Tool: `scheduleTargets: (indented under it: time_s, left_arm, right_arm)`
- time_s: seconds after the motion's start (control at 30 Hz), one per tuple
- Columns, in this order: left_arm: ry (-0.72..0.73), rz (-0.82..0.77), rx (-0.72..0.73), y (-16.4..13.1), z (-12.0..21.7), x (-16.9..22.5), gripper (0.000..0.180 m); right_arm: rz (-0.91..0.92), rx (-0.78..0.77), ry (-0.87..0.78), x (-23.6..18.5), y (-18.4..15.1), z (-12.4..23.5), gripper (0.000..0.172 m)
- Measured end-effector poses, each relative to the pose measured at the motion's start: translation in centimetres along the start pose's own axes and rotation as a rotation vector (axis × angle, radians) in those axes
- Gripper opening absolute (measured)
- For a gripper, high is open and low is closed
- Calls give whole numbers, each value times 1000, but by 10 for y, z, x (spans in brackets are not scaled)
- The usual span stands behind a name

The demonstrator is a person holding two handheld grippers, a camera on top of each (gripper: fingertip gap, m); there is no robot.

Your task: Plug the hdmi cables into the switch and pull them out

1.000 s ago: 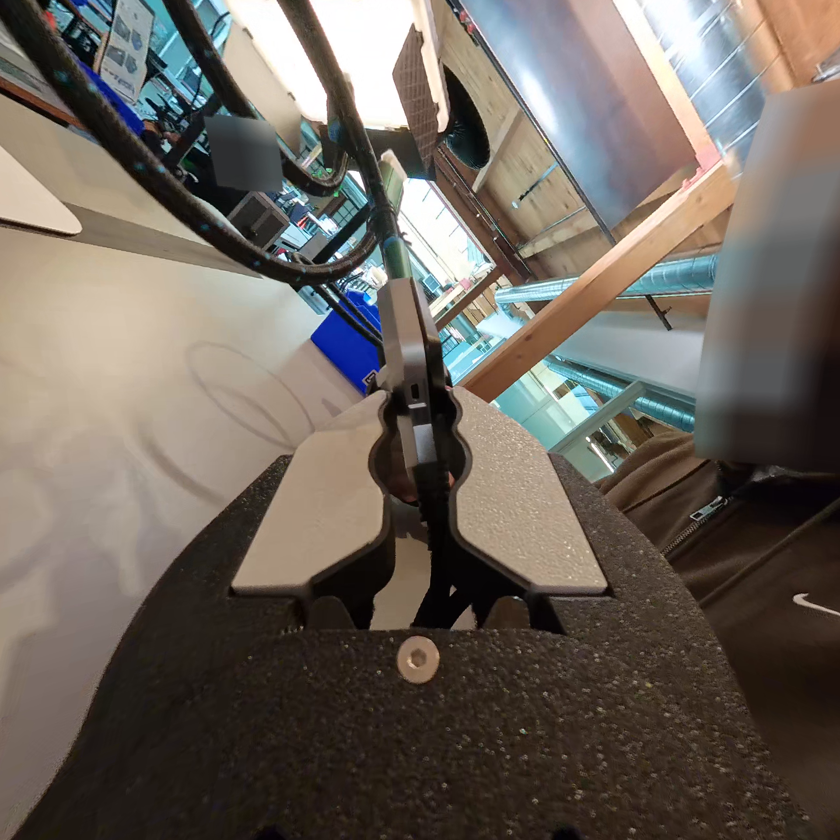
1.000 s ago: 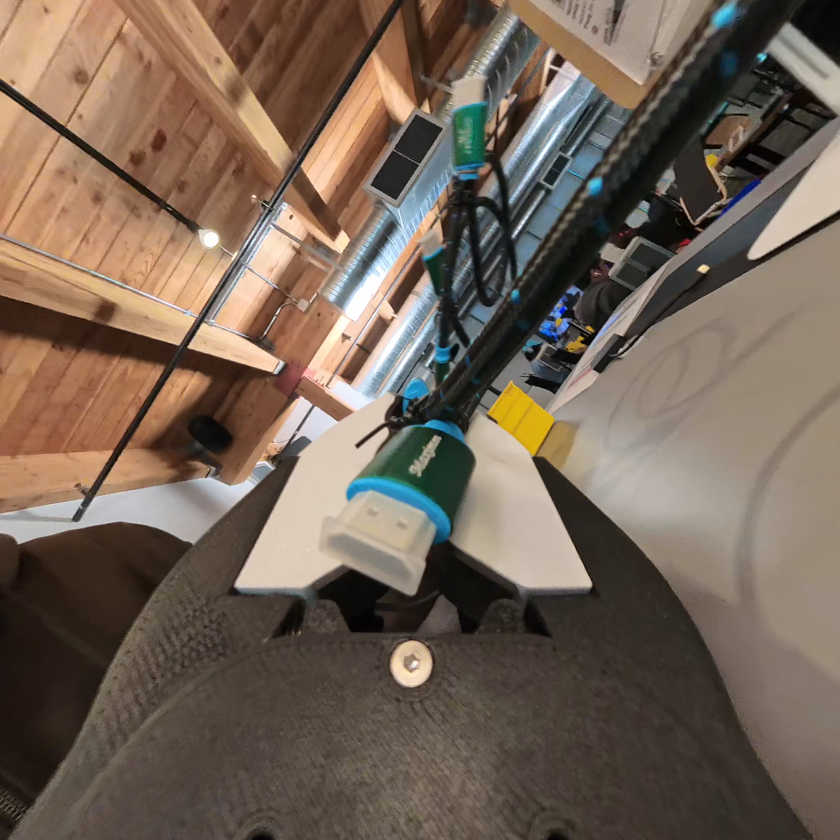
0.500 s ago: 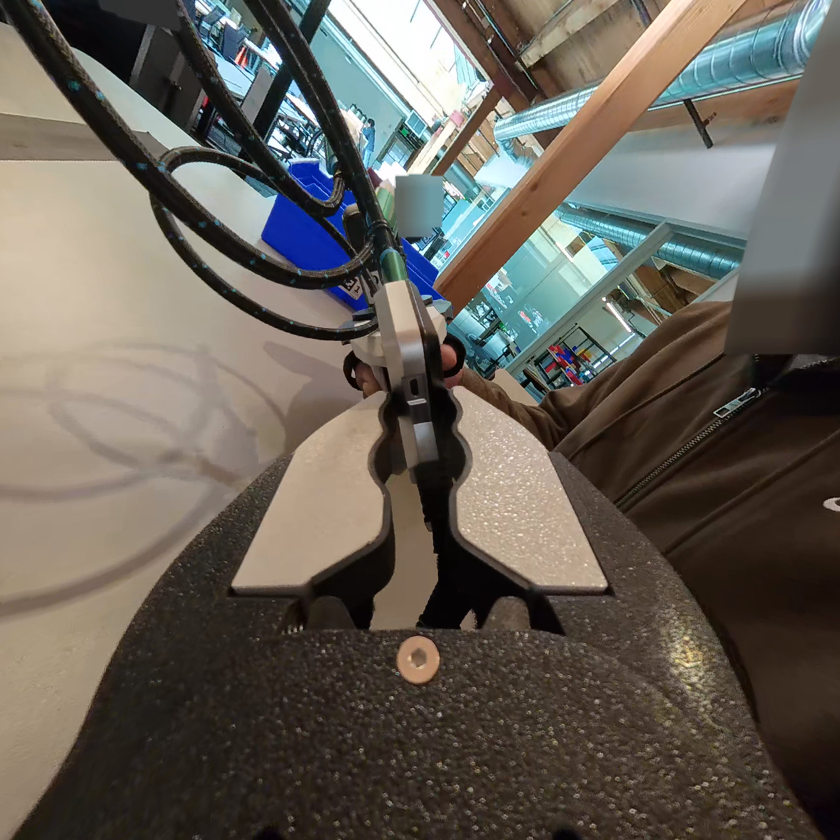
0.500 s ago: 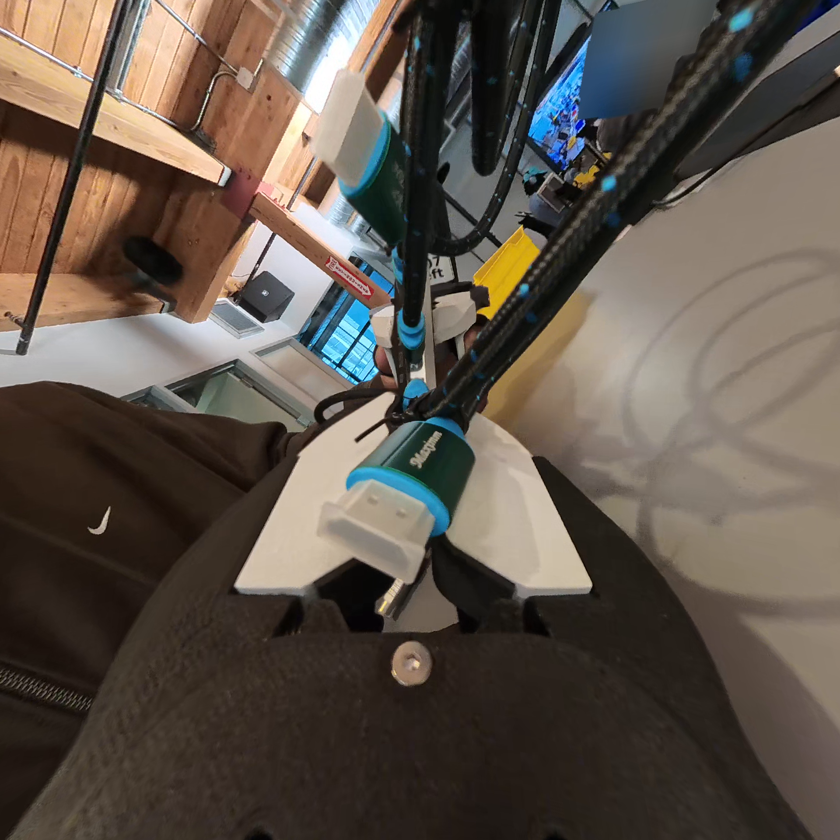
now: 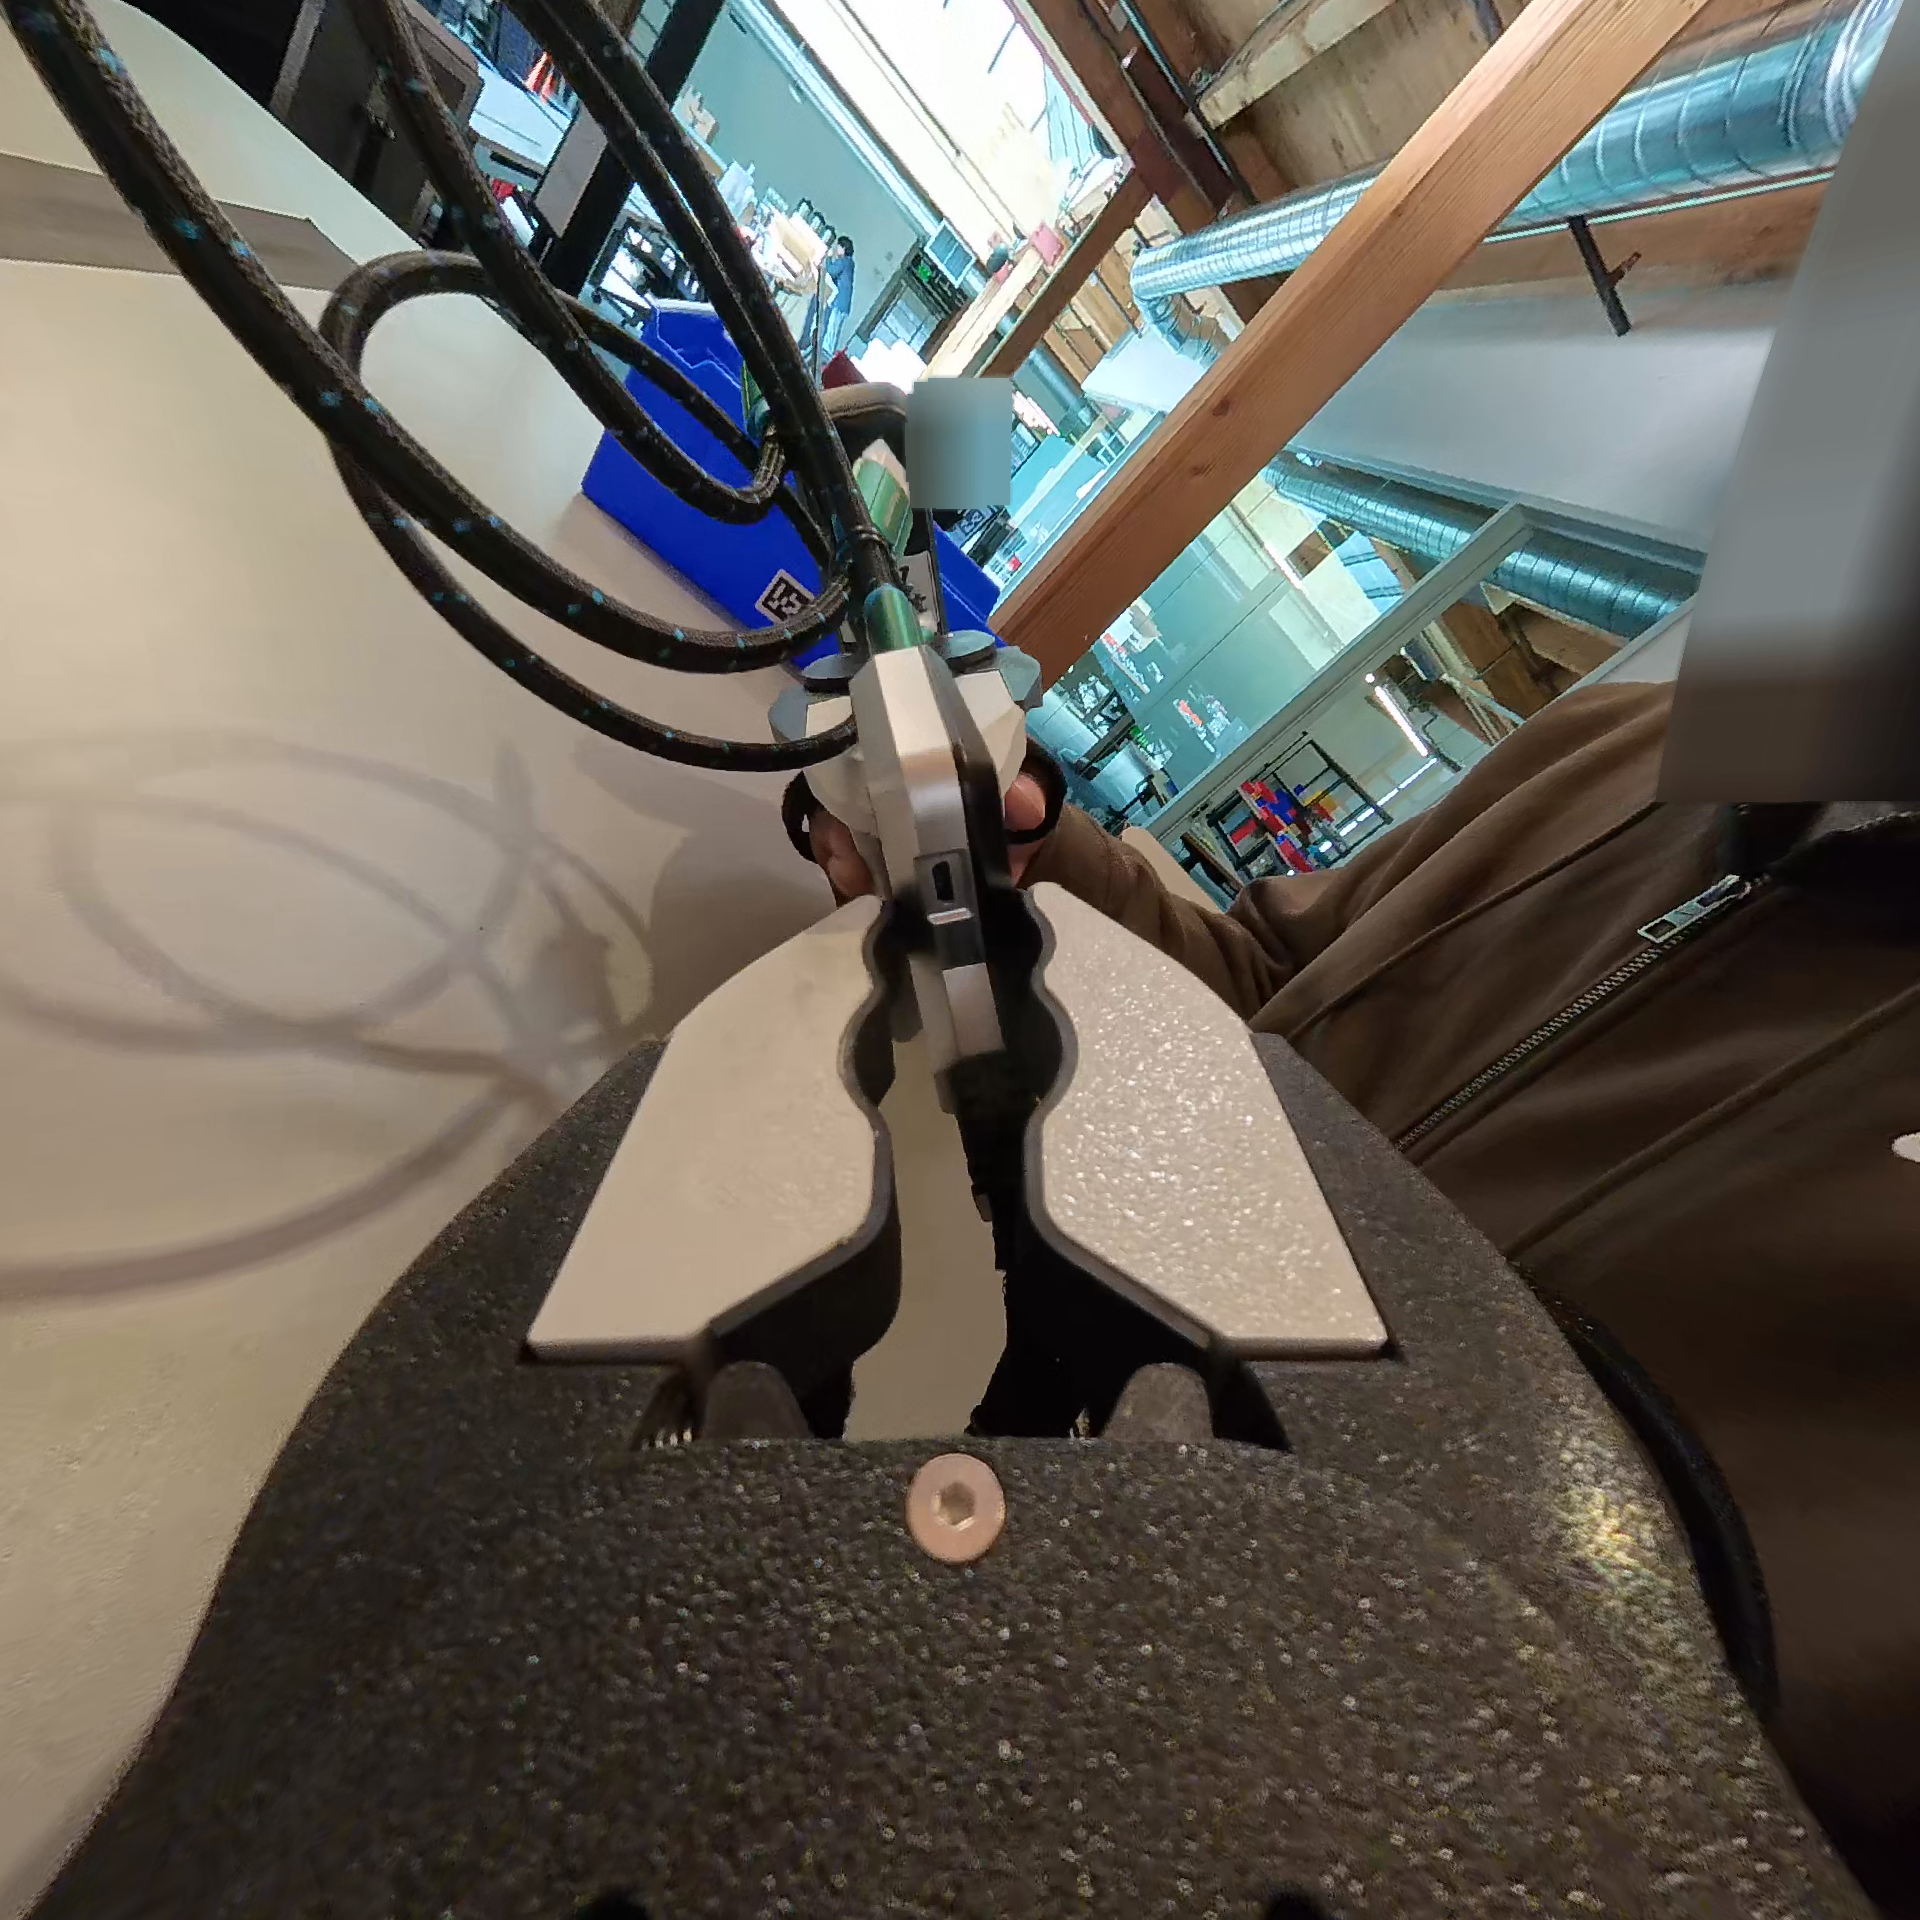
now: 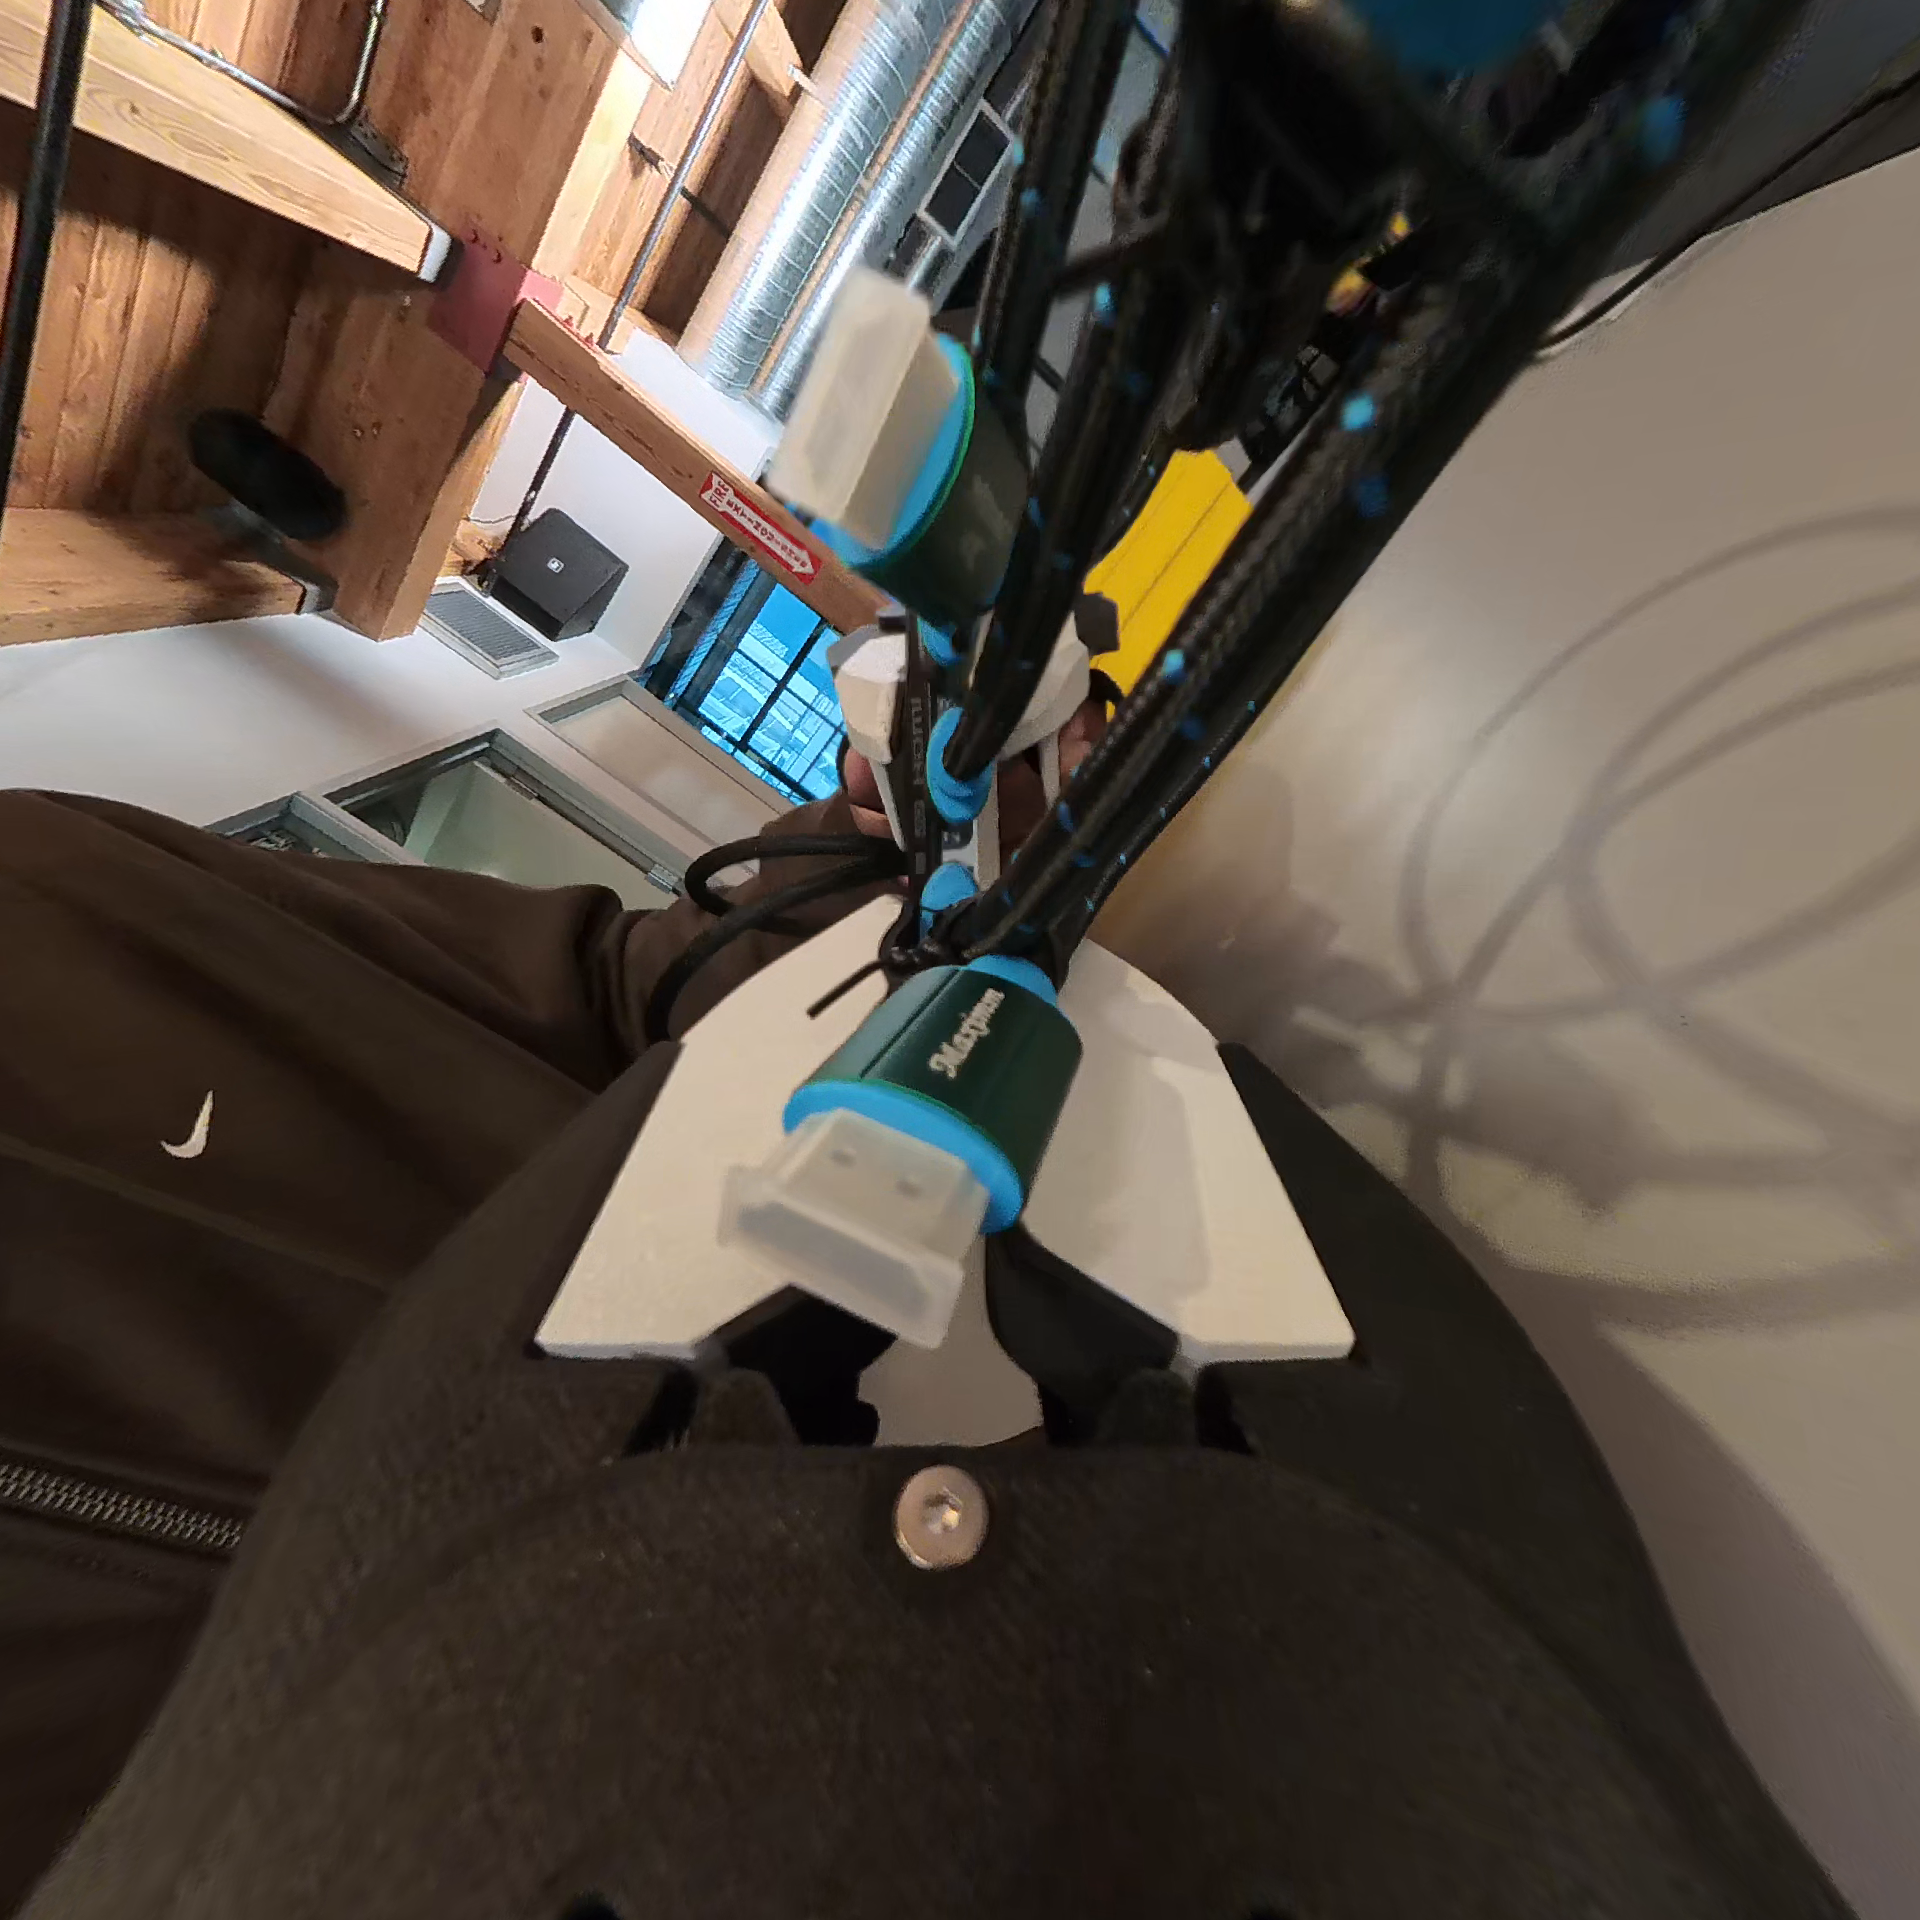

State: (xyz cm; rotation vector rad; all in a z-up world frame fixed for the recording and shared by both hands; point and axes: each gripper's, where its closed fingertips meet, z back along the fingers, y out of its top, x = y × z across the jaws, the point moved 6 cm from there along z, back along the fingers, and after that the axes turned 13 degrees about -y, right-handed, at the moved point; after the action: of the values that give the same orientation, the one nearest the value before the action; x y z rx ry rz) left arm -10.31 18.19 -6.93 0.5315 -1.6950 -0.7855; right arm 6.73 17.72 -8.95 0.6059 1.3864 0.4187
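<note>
— Wooden beams (image 5: 1299, 343) and ducts are showing behind; what is the left claw (image 5: 951, 914) pinching?
— A grey adapter (image 5: 935, 821) over the table (image 5: 208, 727).
— And the right claw (image 6: 956, 935)?
— It is pinching a bundled black cable (image 6: 1049, 873), its green plug (image 6: 935, 1081) lying on top.

Grey adapter (image 5: 940, 831), braided cable (image 6: 1195, 675) aloft.

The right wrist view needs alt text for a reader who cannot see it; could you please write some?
The right gripper grips a bundle of black braided cable, with a green and blue plug in a clear cap lying over its fingers. A second capped plug hangs above, the left gripper faces it, and a white table lies to the right.
</note>
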Motion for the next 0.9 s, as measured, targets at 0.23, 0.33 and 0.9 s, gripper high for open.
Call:
scheduleTargets:
  time_s: [0.23,0.33,0.9]
  left_arm:
    - [-6,7,-4,-2,-2,0,20]
    - [5,15,17,-2,-3,-1,20]
    - [21,80,17,-7,-12,-2,24]
  right_arm:
    - [10,-49,5,0,-5,-1,12]
    - [-10,-44,8,1,-5,-3,11]
    - [-112,38,28,10,2,2,12]
